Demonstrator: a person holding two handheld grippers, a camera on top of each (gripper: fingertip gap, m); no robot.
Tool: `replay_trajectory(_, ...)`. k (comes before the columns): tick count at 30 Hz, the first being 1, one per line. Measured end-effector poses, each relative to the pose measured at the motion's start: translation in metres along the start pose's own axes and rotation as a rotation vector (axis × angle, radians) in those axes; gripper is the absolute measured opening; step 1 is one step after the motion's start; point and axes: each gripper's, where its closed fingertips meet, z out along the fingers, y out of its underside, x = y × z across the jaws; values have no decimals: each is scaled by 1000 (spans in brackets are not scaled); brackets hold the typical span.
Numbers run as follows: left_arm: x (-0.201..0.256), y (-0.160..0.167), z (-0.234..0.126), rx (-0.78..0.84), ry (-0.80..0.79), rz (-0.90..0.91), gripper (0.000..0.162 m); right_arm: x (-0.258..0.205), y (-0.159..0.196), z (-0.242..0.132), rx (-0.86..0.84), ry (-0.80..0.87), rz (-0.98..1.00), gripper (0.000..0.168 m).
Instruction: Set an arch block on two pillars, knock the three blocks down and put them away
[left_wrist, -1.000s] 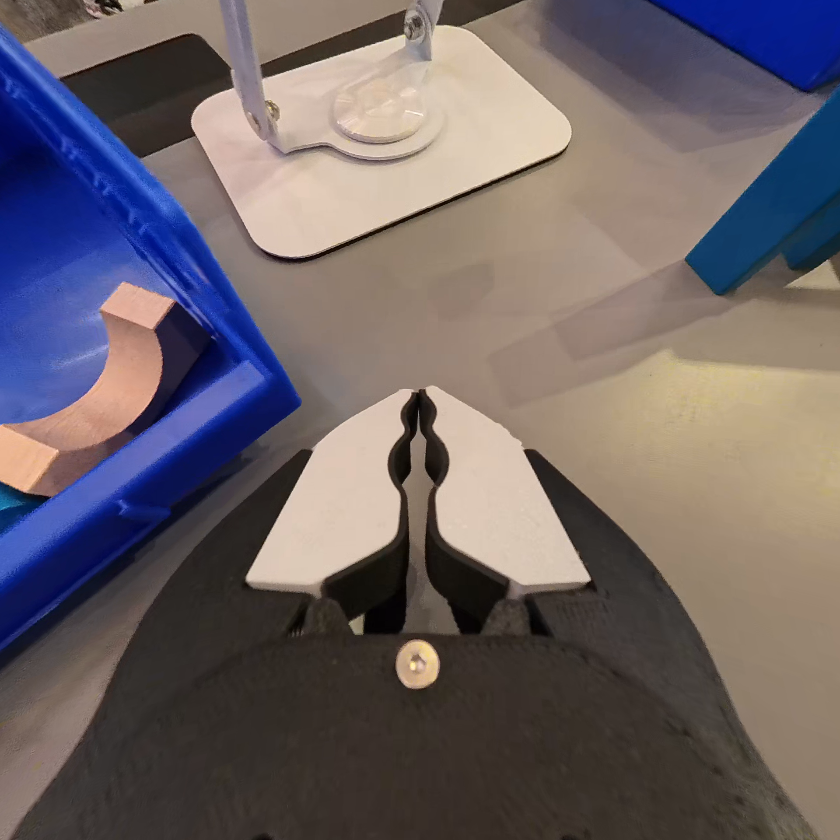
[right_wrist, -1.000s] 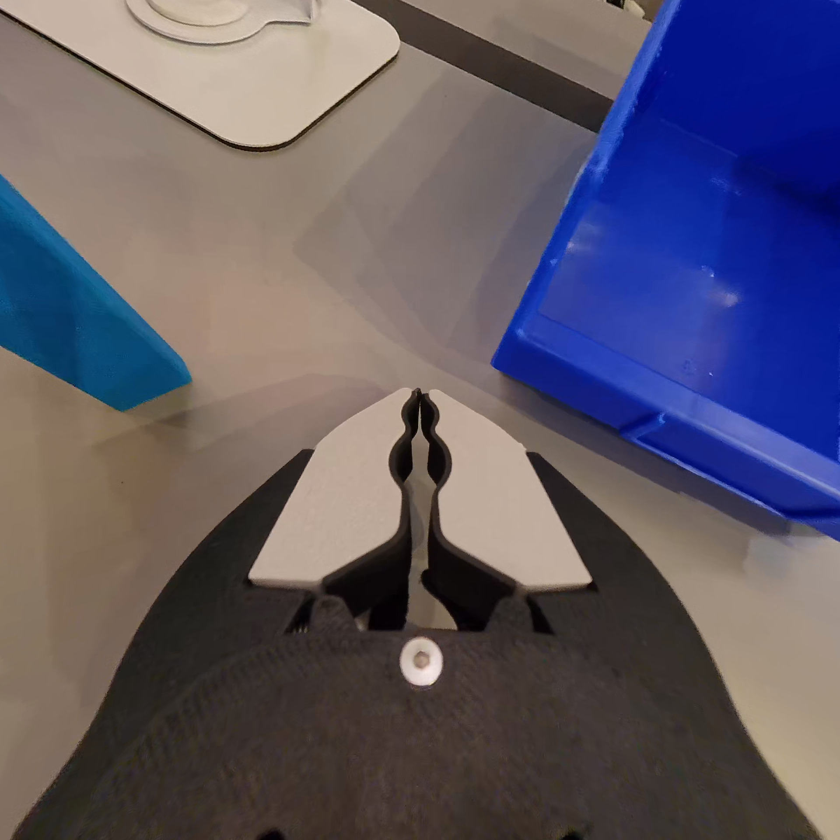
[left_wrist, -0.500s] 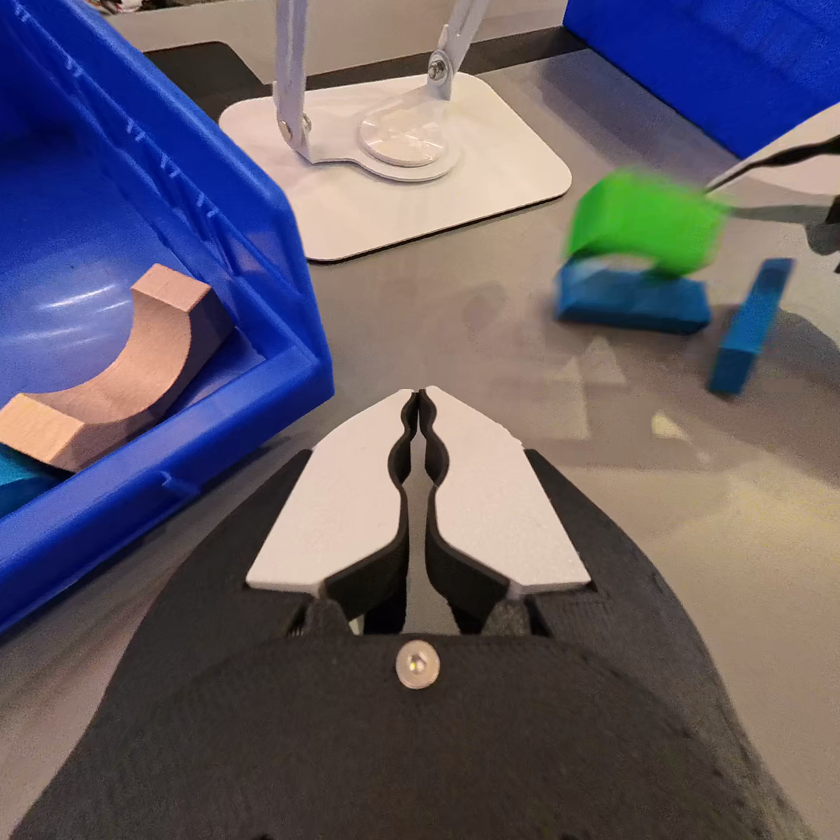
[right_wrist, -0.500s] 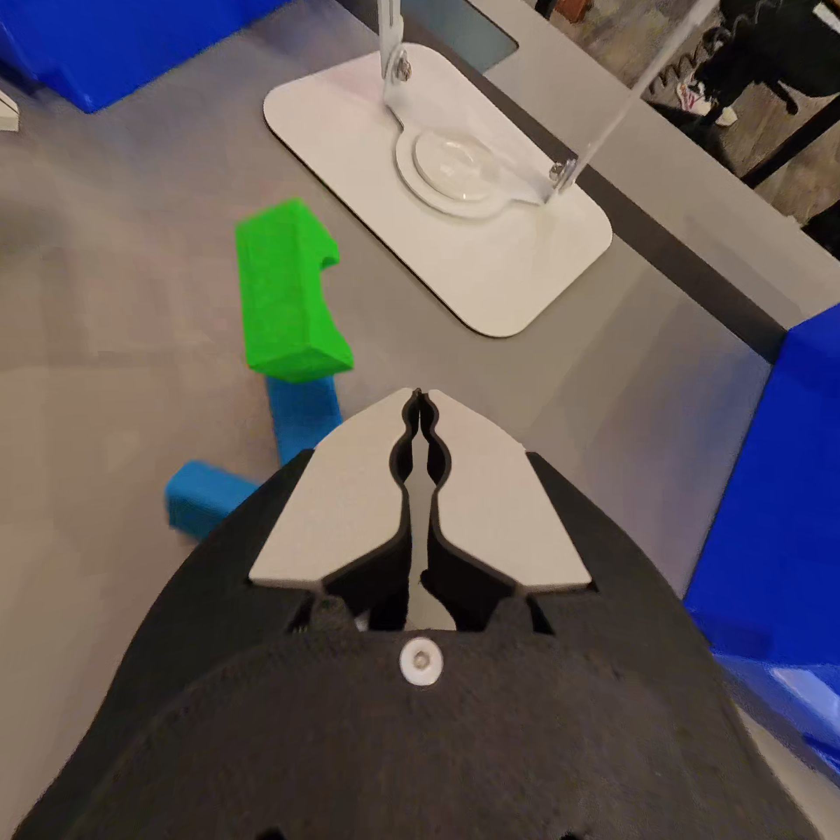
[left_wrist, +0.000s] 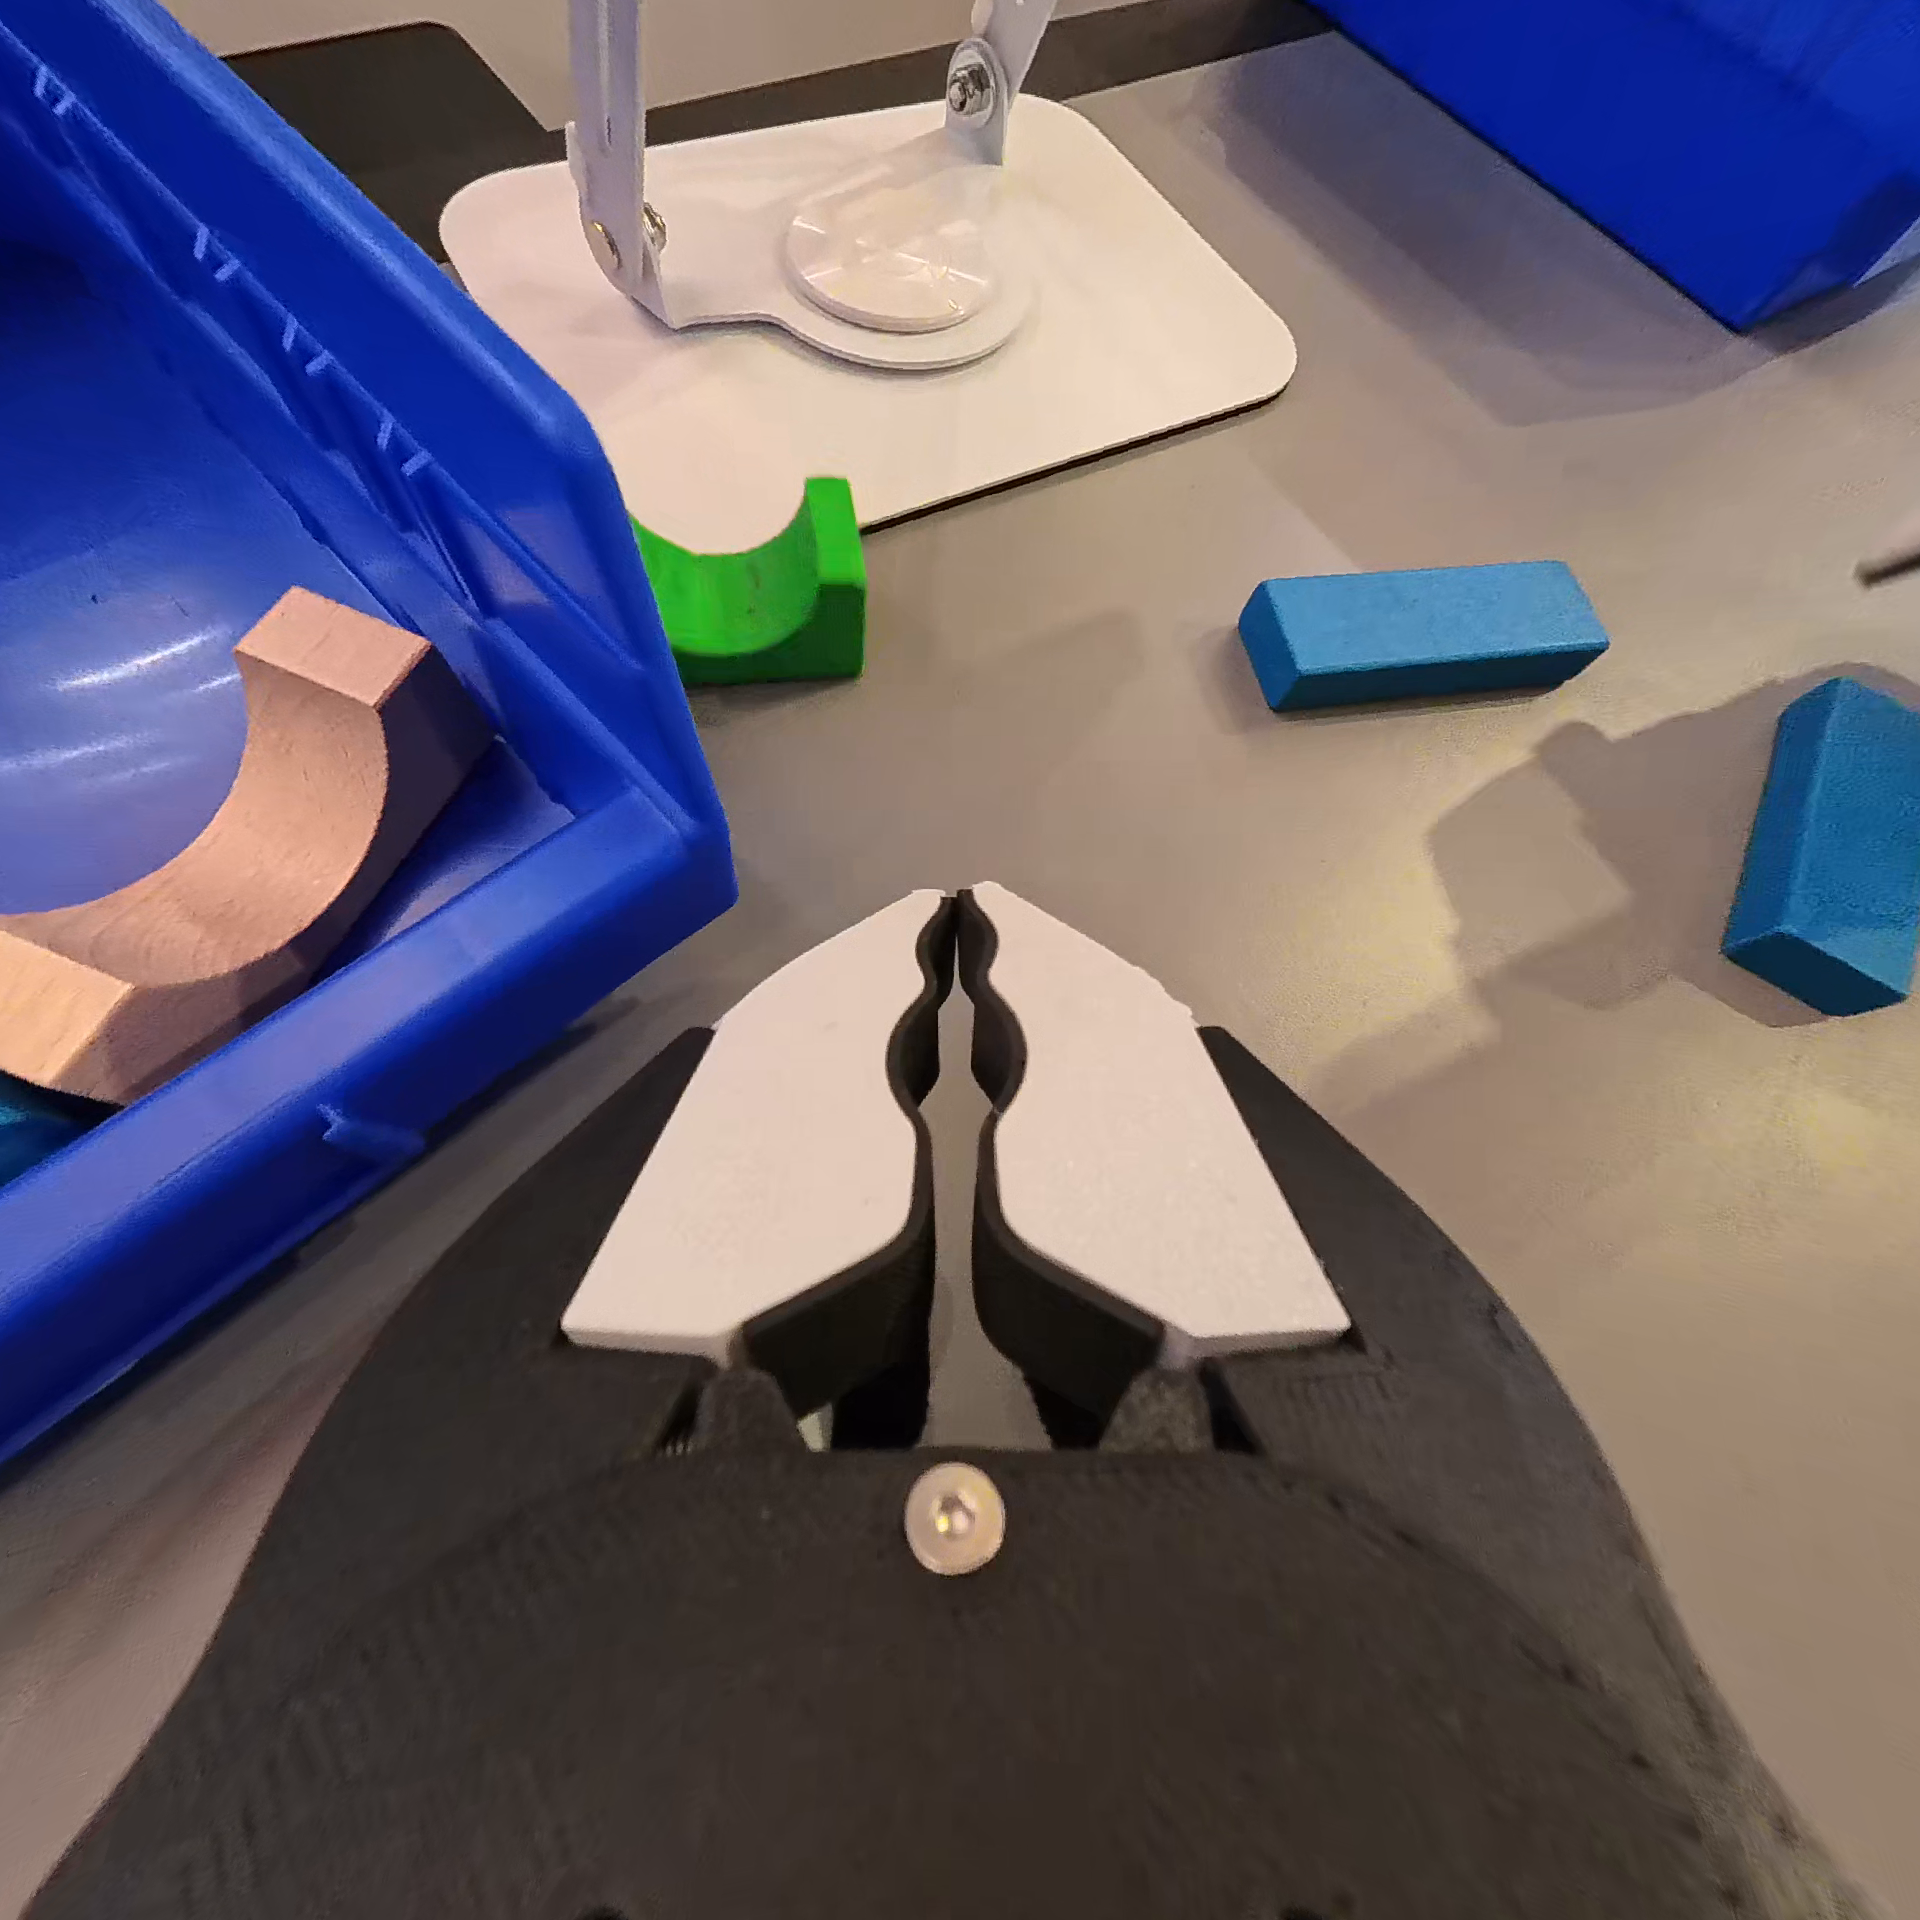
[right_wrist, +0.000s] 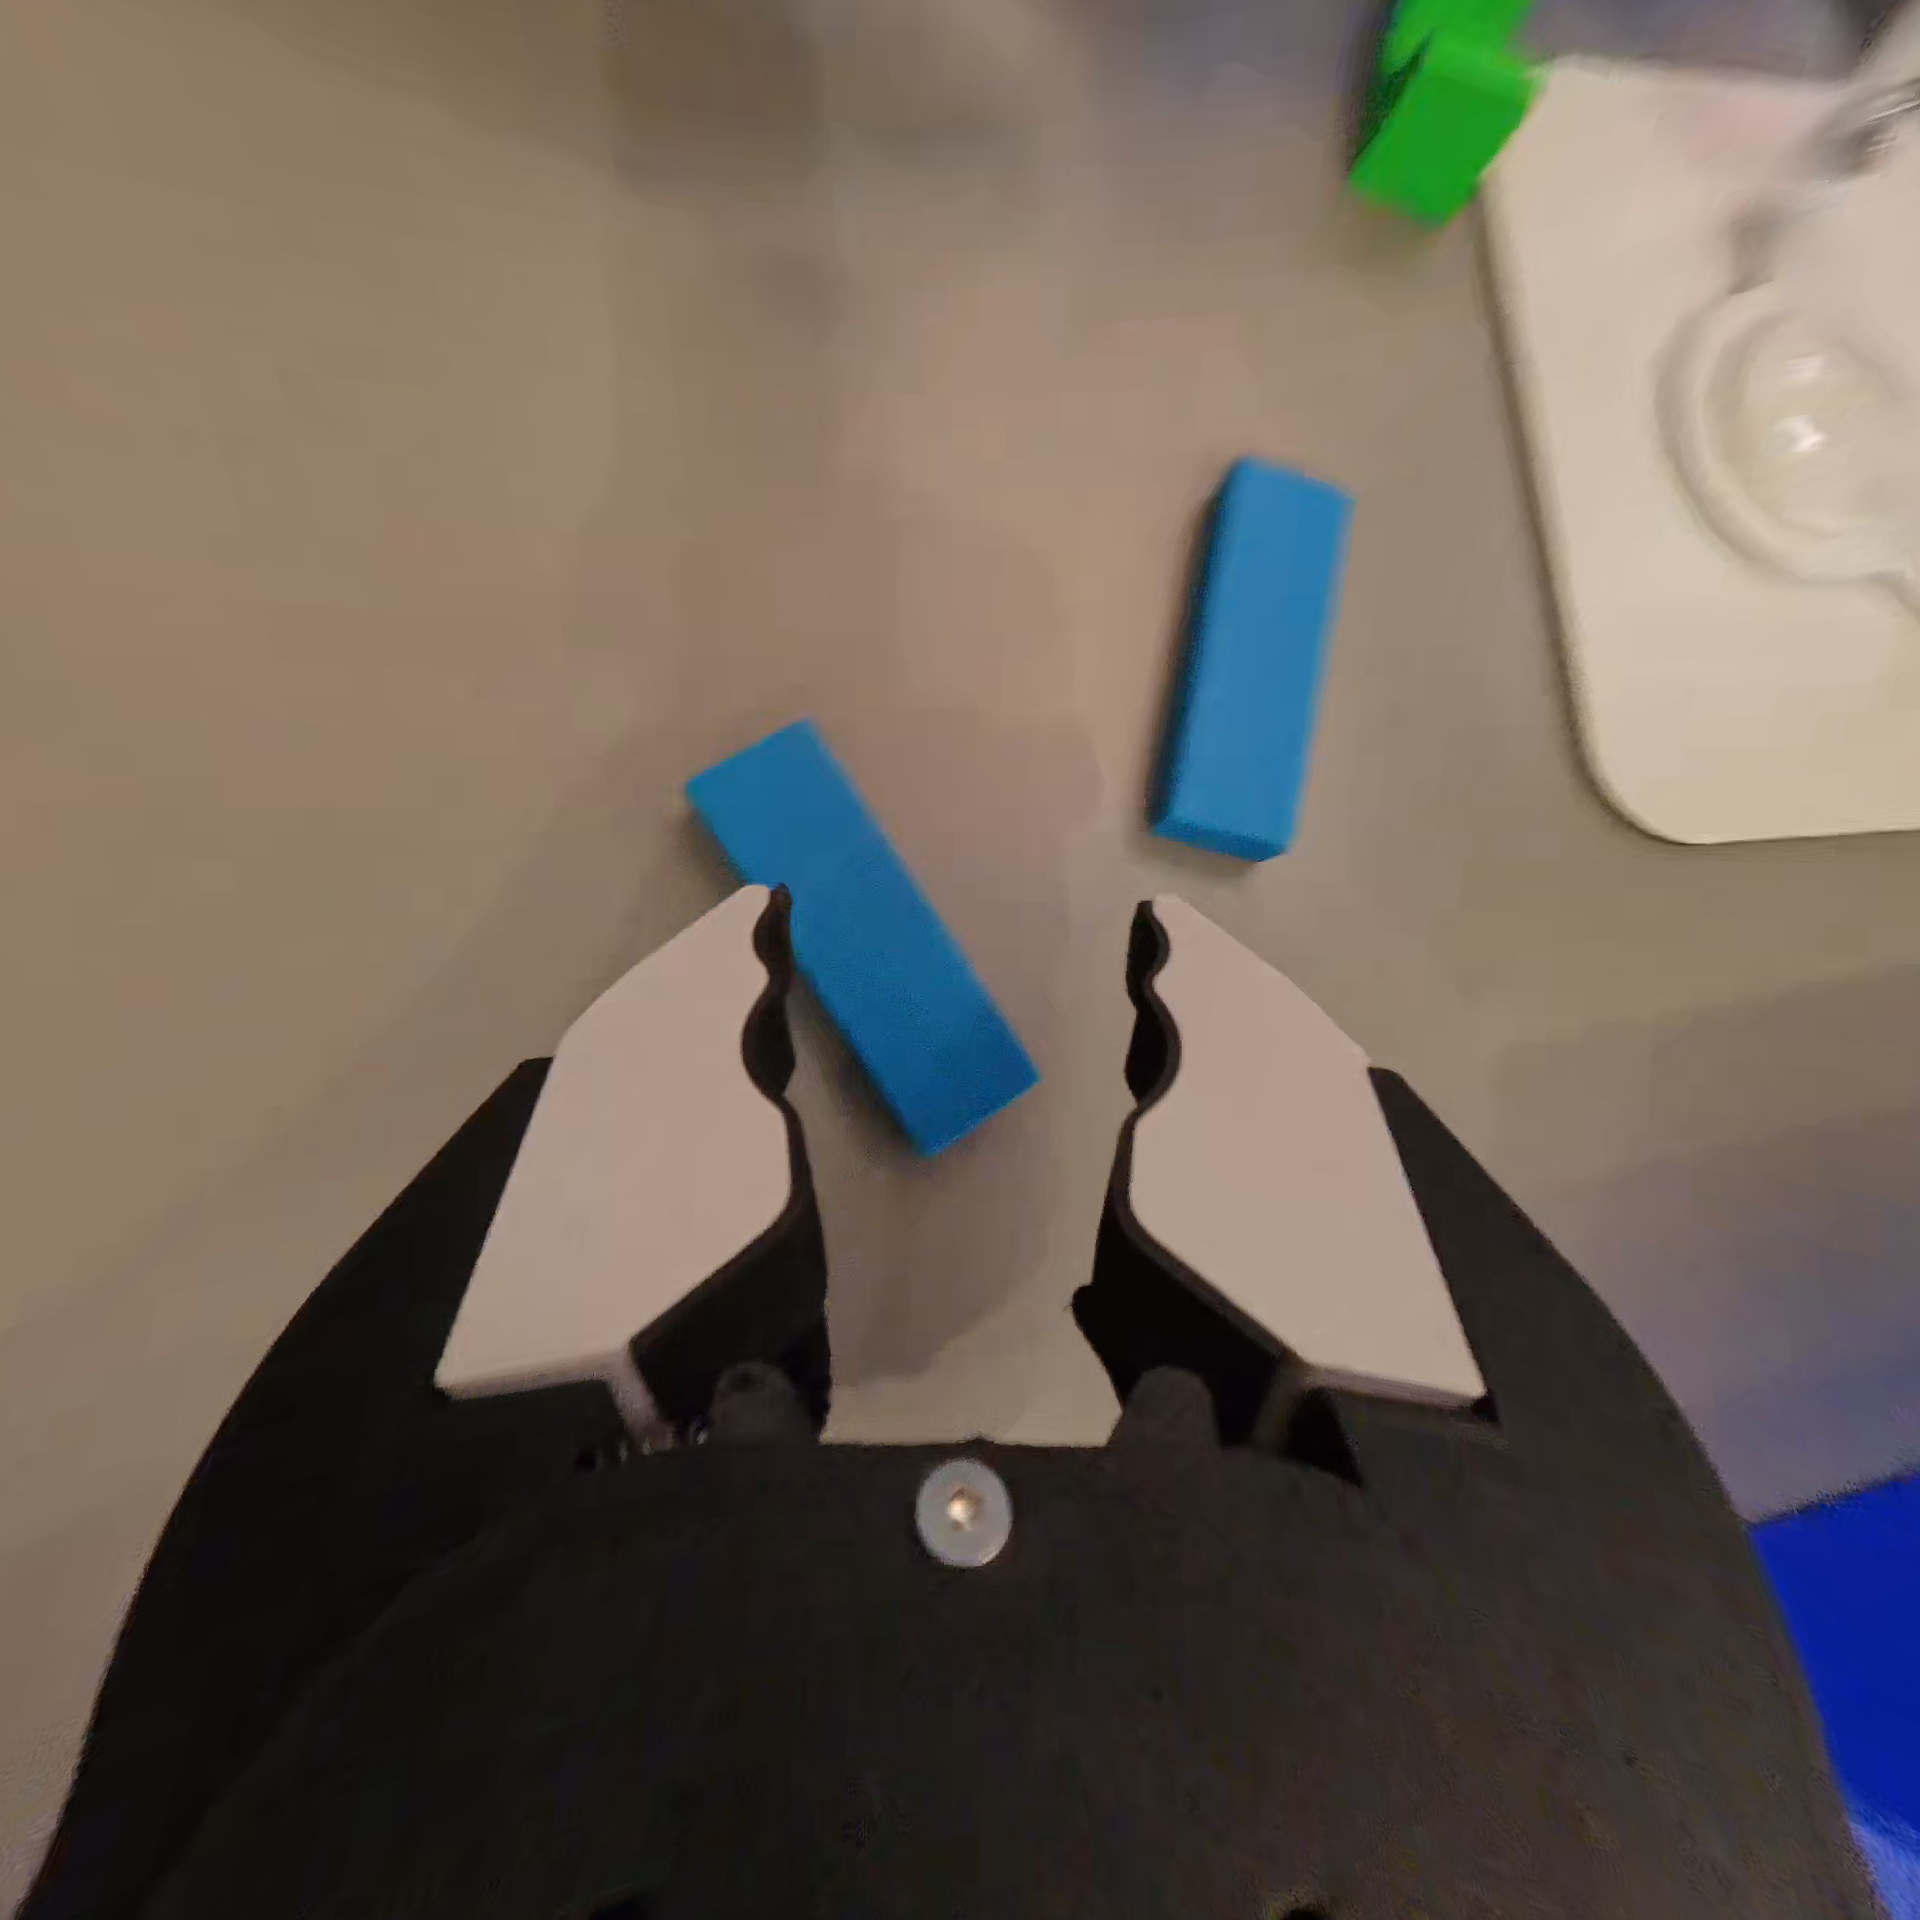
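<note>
We hold the left tongs (left_wrist: 956, 899) closed and empty, low over the grey surface (left_wrist: 1143, 831), just beside the front corner of the blue bin (left_wrist: 582, 935). We hold the right tongs (right_wrist: 961, 904) spread wide, with nothing gripped, above the near blue pillar (right_wrist: 862, 935).

Block positions:
- The green arch block (left_wrist: 758, 592) lies on the surface with its hollow facing up, close against the blue bin wall and at the edge of the white stand base (left_wrist: 1091, 343).
- The near blue pillar lies flat and skewed; in the right wrist view it slants across the gap in the tongs, close to the left fingertip (right_wrist: 748, 914). We cannot tell whether they touch.
- The far blue pillar (right_wrist: 1252, 665) lies flat, apart from the first, nearer the white base.
- A plain wooden arch (left_wrist: 260, 831) already rests inside the blue bin.

We judge the knock-down complete and the put-away step just beginning.

Handling notes: the blocks appear rigid and light, with a matt finish that should resist slipping. We recommend gripping each pillar across its two long side faces, near mid-length, so that it hangs level. This requires turning the tongs to match the skew of the pillar. For the arch, we recommend gripping across the flat front and back faces, not the curved hollow. A corner grip may let a block pivot and drop.
</note>
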Motion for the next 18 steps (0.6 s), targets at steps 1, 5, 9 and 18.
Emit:
replay_trajectory(1, 0, 0, 0, -1, 1, 0, 0, -8, 7, 3, -53, -42, -33, 66)
replay_trajectory(5, 1, 1, 1, -9, 2, 10, 0, -21, 20, 22, -147, -125, -129, 66)
replay_trajectory(9, 2, 1, 1, -8, 6, 17, 0, -23, 14, 30, -141, -171, -101, 37)
replay_trajectory(18, 3, 2, 2, -19, 6, 20, 0, 63, -18, -69, 149, 180, 252, 35)
